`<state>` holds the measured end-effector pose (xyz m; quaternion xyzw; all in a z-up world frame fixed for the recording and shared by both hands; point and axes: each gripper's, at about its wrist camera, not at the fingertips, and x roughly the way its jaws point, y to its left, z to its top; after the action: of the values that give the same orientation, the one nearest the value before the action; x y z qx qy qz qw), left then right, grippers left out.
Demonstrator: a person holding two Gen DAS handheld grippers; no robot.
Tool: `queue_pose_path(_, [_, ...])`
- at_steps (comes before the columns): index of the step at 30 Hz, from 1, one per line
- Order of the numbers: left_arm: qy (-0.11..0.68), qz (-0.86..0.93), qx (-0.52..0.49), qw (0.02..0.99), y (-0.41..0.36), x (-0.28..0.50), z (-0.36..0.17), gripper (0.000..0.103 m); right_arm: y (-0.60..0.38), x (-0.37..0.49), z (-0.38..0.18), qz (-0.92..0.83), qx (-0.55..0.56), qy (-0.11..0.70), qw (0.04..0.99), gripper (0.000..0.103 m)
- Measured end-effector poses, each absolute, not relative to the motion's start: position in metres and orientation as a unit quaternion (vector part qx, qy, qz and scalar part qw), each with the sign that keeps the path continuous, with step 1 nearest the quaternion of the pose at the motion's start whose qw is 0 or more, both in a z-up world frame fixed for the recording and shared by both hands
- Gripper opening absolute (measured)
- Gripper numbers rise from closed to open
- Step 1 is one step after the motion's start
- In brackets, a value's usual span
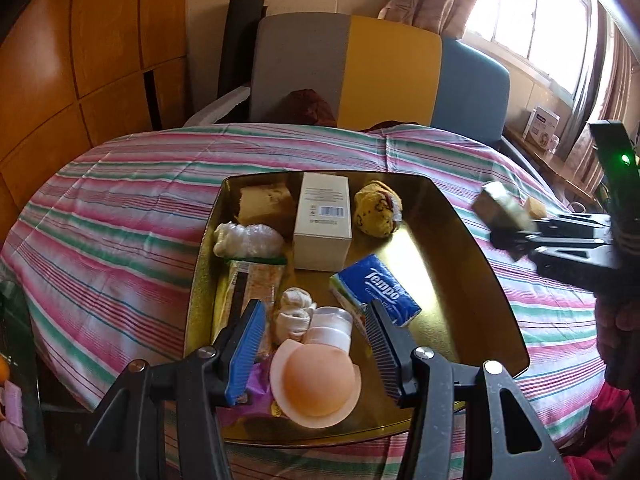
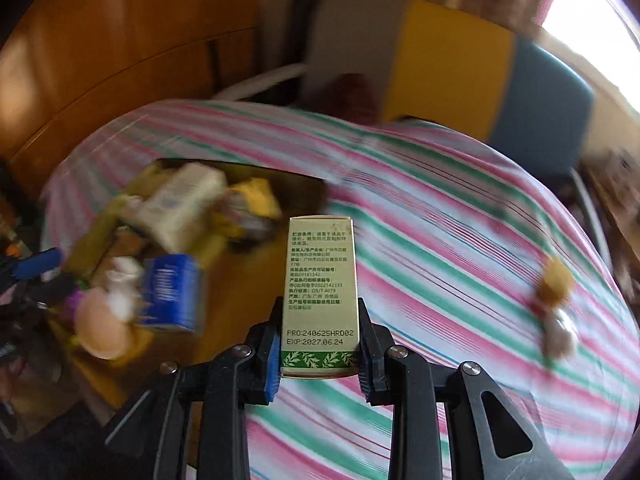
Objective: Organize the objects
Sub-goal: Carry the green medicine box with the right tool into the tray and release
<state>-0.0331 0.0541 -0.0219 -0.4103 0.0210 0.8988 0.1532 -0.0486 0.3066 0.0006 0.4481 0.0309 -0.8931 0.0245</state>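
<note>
A gold tray [image 1: 460, 240] lies on the striped bedspread [image 1: 120, 208]. It holds a white box [image 1: 324, 224], a blue Tempo tissue pack [image 1: 376, 290], a yellow knitted item [image 1: 378, 210], rolled white socks [image 1: 294, 314] and a round peach item [image 1: 316, 384] against a white cap. My left gripper [image 1: 316, 344] hangs open over the tray's near end, the peach item below and between its fingers, no pad touching it. My right gripper [image 2: 319, 312] is shut on a pale green printed box [image 2: 318, 264], held in the air over the tray's right edge; it also shows in the left wrist view as the right gripper [image 1: 504, 236].
A small yellow and grey item [image 2: 554, 280] lies on the bedspread to the right. A grey, yellow and blue chair back [image 1: 380, 72] stands behind the bed, wooden panels [image 1: 80, 60] to the left. A hand [image 1: 616, 328] grips the right tool. The right wrist view is motion-blurred.
</note>
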Motion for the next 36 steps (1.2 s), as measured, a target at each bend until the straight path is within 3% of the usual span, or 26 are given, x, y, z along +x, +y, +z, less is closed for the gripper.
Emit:
queue_pose_path(6, [0.004, 0.898, -0.417, 0.143, 0.040, -0.038, -0.027, 0.052, 0.253, -0.085, -0.019, -0.865, 0.491, 0.075, 0.078, 0.030])
queue_pose_path(19, [-0.010, 0.897, -0.421, 0.132, 0.029, -0.043, -0.031, 0.052, 0.233, -0.131, -0.074, -0.823, 0.555, 0.090, 0.083, 0.031])
queue_pose_path(22, [-0.010, 0.898, -0.419, 0.131, 0.028, -0.044, -0.030, 0.052, 0.235, -0.129, -0.071, -0.829, 0.548, 0.076, 0.083, 0.041])
queue_pose_path(26, [-0.008, 0.899, -0.417, 0.131, 0.029, -0.043, -0.028, 0.052, 0.234, -0.120, -0.057, -0.844, 0.525, 0.070, 0.087, 0.043])
queue_pose_path(28, [-0.005, 0.899, -0.417, 0.132, 0.030, -0.041, -0.027, 0.052, 0.235, -0.114, -0.049, -0.852, 0.512, 0.067, 0.084, 0.052])
queue_pose_path(36, [0.008, 0.900, -0.414, 0.138, 0.038, -0.035, -0.023, 0.052, 0.259, -0.084, -0.020, -0.878, 0.474, 0.028, 0.061, 0.062])
